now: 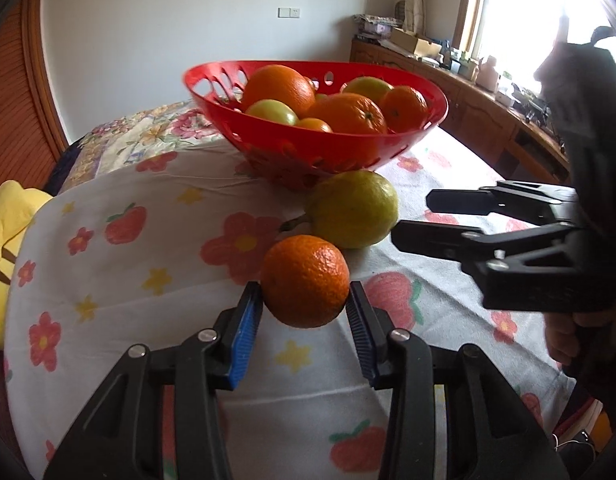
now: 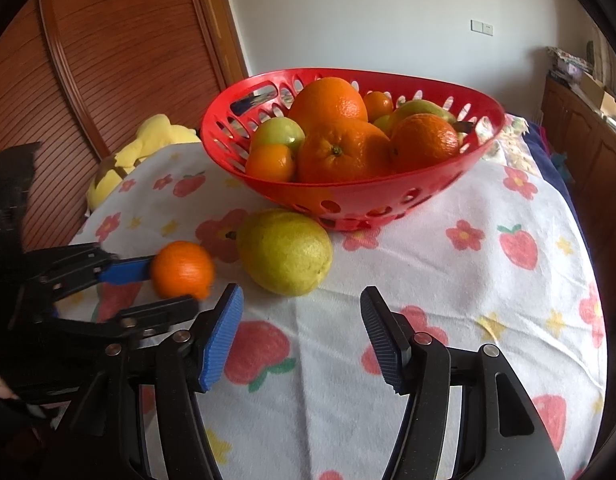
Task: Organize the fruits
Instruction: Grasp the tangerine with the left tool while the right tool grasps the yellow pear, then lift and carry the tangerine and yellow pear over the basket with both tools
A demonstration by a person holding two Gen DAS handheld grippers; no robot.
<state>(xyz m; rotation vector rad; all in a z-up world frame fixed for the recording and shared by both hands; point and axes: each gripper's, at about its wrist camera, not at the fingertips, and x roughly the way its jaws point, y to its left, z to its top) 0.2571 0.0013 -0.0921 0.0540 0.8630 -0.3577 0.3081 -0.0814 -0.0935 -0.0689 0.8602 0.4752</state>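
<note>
1. Orange (image 1: 305, 281) sits between the left gripper (image 1: 306, 304) pads; blue pads (image 1: 246, 320) press both flanks, so it is grasped. In the left wrist view it looks just clear of the cloth (image 1: 148, 240), though contact underneath can't be confirmed.
2. From the right wrist view the orange is at 9 o'clock of the lemon (image 2: 285, 251), close beside it but apart.
3. Lemon lies on the cloth at 7 o'clock of the red bowl (image 2: 388, 196), right by the bowl's base; whether they touch is unclear.
4. Right gripper (image 2: 302, 334) is released, jaws wide, nothing between them; it hovers over the cloth at 6 o'clock of the lemon.
5. Bowl already holds several oranges and green fruits, piled near the rim.
6. Handling, judged: the orange is light, firm, round, with pebbly skin that gives fair grip. The grip is across the widest part, which suits it; off-centre it would roll out.
7. Lemon looks bigger and heavier, oval; better taken across its short waist than end to end.
8. Risk: dropped onto the pile, the fruit may roll off. Bowl is light plastic and may tip or slide if bumped.
9. Likely step: carry the orange to the bowl at 12 o'clock, then the lemon.
</note>
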